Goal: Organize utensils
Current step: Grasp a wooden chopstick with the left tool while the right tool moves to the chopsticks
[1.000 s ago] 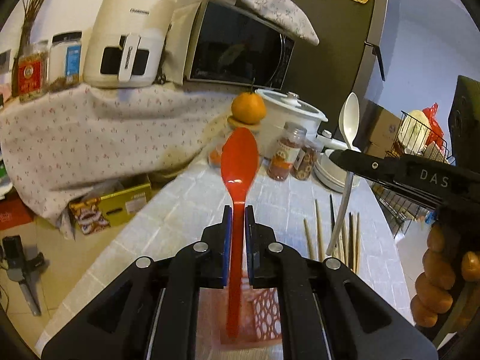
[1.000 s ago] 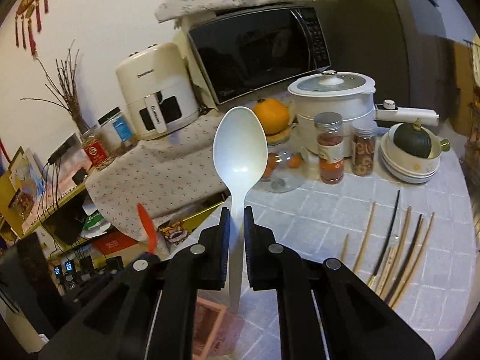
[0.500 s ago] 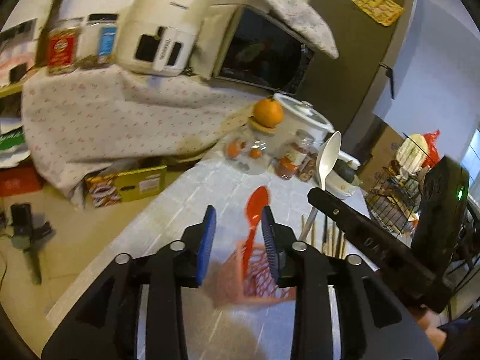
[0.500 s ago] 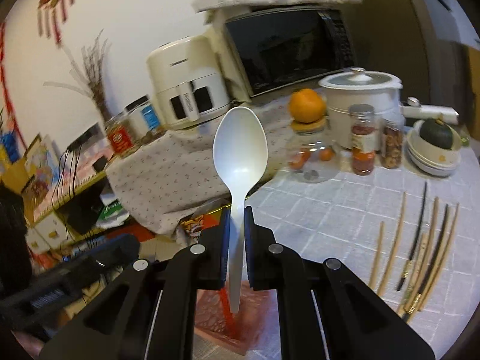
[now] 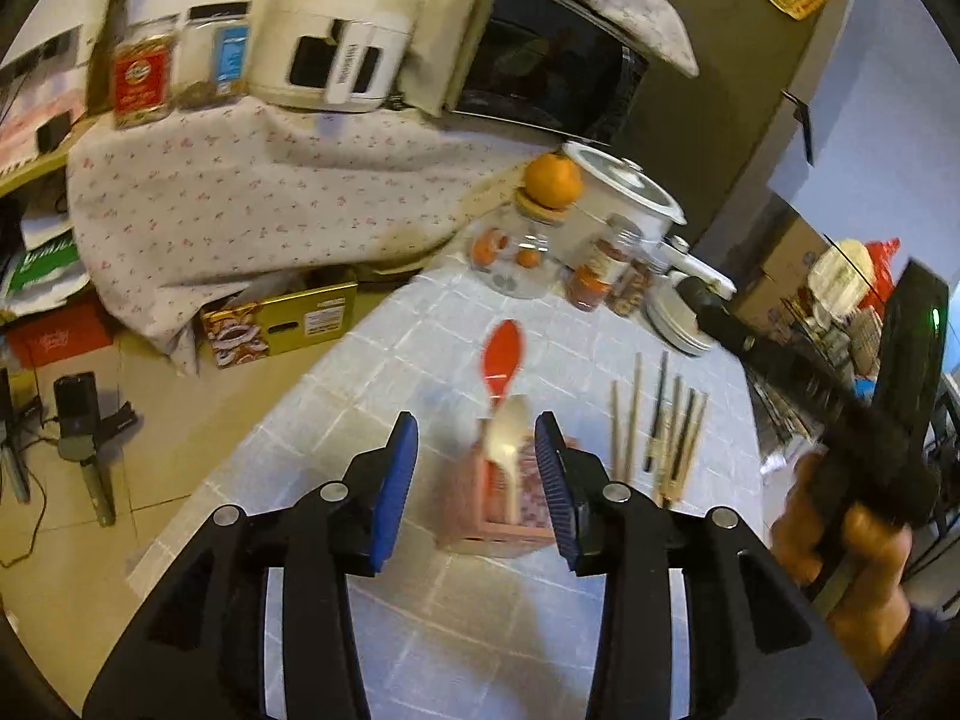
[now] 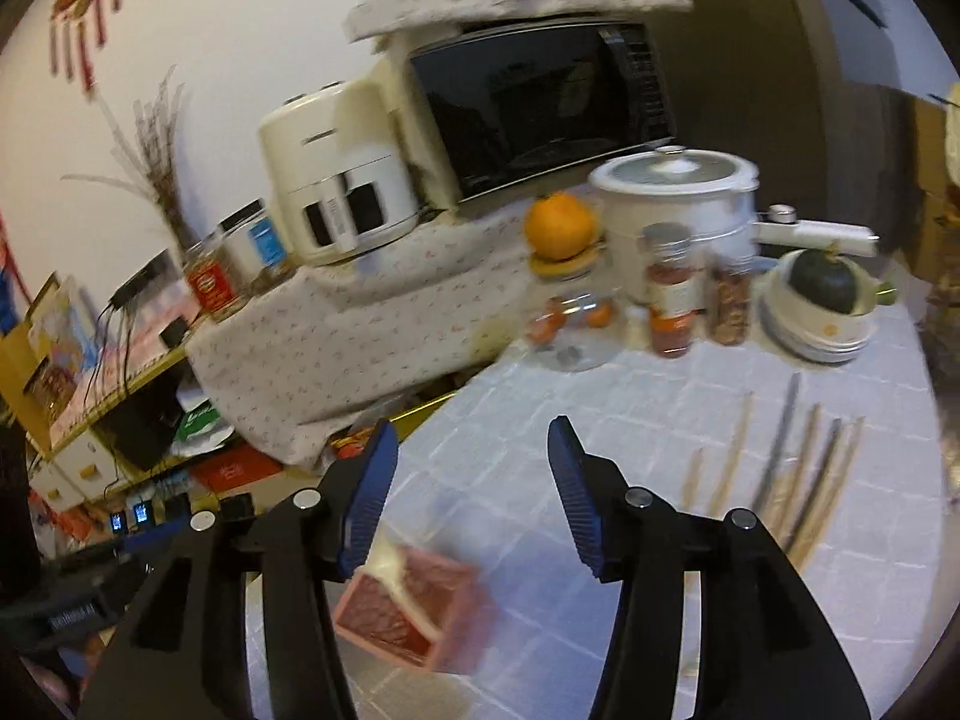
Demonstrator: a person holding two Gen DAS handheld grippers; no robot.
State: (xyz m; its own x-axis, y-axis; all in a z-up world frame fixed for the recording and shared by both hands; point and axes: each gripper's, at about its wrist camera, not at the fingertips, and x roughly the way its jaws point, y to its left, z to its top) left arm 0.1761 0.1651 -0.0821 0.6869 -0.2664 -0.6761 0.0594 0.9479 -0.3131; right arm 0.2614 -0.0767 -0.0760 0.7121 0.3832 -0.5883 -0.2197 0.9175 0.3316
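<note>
A pink utensil holder (image 5: pixel 510 510) stands on the tiled counter, with a red spoon (image 5: pixel 501 354) and a white spoon (image 5: pixel 509 438) upright in it. My left gripper (image 5: pixel 477 468) is open and empty just above and in front of the holder. My right gripper (image 6: pixel 474 492) is open and empty above the counter; the holder (image 6: pixel 414 606) with the white spoon's handle (image 6: pixel 390 570) sits below its left finger. In the left wrist view the right gripper's black body (image 5: pixel 840 408) shows at the right. Several chopsticks (image 5: pixel 660 426) lie right of the holder and also show in the right wrist view (image 6: pixel 792 474).
At the back of the counter (image 5: pixel 420 600) stand a glass jar with an orange on it (image 6: pixel 561 228), spice jars (image 6: pixel 672 294), a white cooker (image 6: pixel 678 192) and stacked bowls (image 6: pixel 822 306). A microwave (image 6: pixel 540 108) and air fryer (image 6: pixel 336 174) sit on a cloth-covered shelf. The counter's left edge drops to the floor.
Both grippers opened and pulled back. The left let go of the red spoon, then the right let go of the white spoon; both spoons now stand in the pink holder.
</note>
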